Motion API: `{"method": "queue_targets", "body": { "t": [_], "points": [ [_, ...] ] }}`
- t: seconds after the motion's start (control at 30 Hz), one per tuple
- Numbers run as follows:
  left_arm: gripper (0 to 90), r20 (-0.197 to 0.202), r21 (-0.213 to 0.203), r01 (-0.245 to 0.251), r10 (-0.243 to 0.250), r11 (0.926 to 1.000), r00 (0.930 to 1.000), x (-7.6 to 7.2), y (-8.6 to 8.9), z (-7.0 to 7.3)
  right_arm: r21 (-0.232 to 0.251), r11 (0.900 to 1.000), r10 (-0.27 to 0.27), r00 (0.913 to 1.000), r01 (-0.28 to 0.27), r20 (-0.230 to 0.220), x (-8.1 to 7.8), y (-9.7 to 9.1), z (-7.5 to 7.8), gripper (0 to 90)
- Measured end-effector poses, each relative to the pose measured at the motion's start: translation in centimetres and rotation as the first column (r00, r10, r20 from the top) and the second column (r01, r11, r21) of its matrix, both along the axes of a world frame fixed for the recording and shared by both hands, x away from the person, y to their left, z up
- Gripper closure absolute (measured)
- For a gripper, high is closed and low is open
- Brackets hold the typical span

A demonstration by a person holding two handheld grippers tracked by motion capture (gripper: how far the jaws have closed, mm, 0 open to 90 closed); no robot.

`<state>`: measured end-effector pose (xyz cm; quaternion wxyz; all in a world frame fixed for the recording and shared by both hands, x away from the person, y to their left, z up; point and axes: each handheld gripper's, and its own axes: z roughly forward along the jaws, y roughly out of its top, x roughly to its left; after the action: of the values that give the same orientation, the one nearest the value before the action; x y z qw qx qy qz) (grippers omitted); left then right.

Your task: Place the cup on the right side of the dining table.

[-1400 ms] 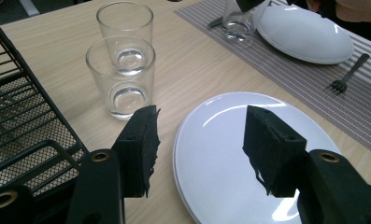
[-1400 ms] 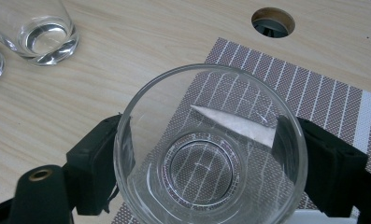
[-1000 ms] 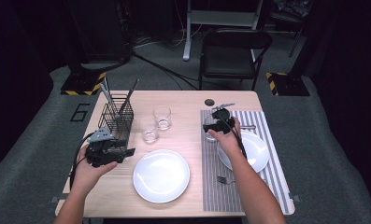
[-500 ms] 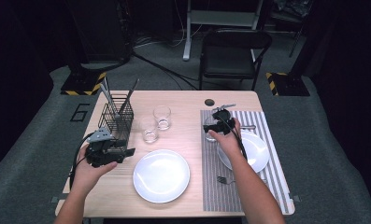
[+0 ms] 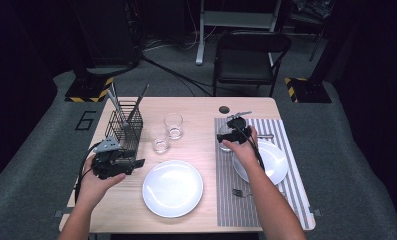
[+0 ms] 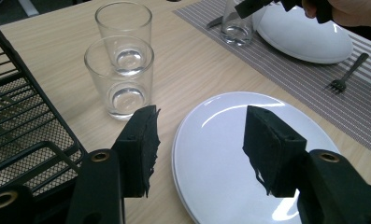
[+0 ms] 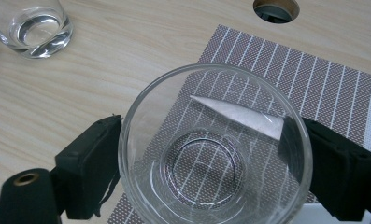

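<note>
A clear glass (image 7: 211, 154) stands upright on the striped placemat (image 7: 323, 88), at its near-left corner beside the table's middle. My right gripper (image 7: 206, 144) reaches around the glass (image 5: 225, 142) with one pad on each side. Its jaws have just been opening, and the pads look slack against the wall of the glass. My left gripper (image 6: 199, 135) hovers open and empty by the wire rack (image 5: 125, 122), over the left rim of the white plate (image 6: 230, 158). In the high view the left gripper (image 5: 135, 163) points right.
Two more glasses (image 5: 173, 125) (image 5: 160, 140) stand between the rack and the mat. A second white plate (image 5: 275, 161) and a fork (image 5: 238, 192) lie on the placemat (image 5: 246, 210). Utensils stick up from the rack. A round hole (image 5: 224, 109) marks the table's far edge, with a chair (image 5: 248, 55) behind.
</note>
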<state>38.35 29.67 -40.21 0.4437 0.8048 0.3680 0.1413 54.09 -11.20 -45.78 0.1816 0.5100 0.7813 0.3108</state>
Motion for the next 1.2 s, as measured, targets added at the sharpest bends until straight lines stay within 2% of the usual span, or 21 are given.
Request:
{"method": "queue_targets", "body": {
  "t": [0.17, 0.23, 0.57, 0.77, 0.9, 1.2],
  "points": [
    [44.8, -0.001, 0.002, 0.001, -0.001, 1.0, 1.0, 0.0, 0.0, 0.0, -0.005, 1.0, 0.0, 1.0, 0.0, 0.008, 0.0, 0.2, 0.6, 7.6],
    [44.8, -0.001, 0.001, 0.001, -0.001, 1.0, 1.0, 0.0, 0.0, 0.0, 0.006, 0.9999, -0.01, 0.9999, 0.01, 0.006, -0.1, 0.2, 0.9, 7.6],
    [44.7, -0.005, 0.0, 0.001, -0.001, 1.0, 1.0, 0.1, 0.0, 0.1, 0.021, 0.9998, -0.002, 0.9989, 0.001, 0.048, -0.6, 0.0, 2.7, 7.7],
    [44.8, -0.001, -0.009, -0.002, 0.002, 1.0, 1.0, 0.2, 0.0, 0.2, 0.019, 0.9997, 0.014, 0.998, -0.015, 0.062, -1.5, -0.3, 3.6, 8.9],
    [44.8, -0.002, -0.011, -0.003, 0.003, 0.9999, 1.0, 0.3, 0.0, 0.2, 0.049, 0.9987, 0.014, 0.9975, -0.018, 0.07, -2.3, -0.7, 4.4, 12.0],
    [44.8, 0.006, -0.019, -0.006, 0.006, 0.9998, 1.0, 0.5, 0.4, 0.5, 0.059, 0.9958, 0.064, 0.9928, -0.07, 0.101, -4.4, -0.4, 5.5, 13.9]
  ]
}}
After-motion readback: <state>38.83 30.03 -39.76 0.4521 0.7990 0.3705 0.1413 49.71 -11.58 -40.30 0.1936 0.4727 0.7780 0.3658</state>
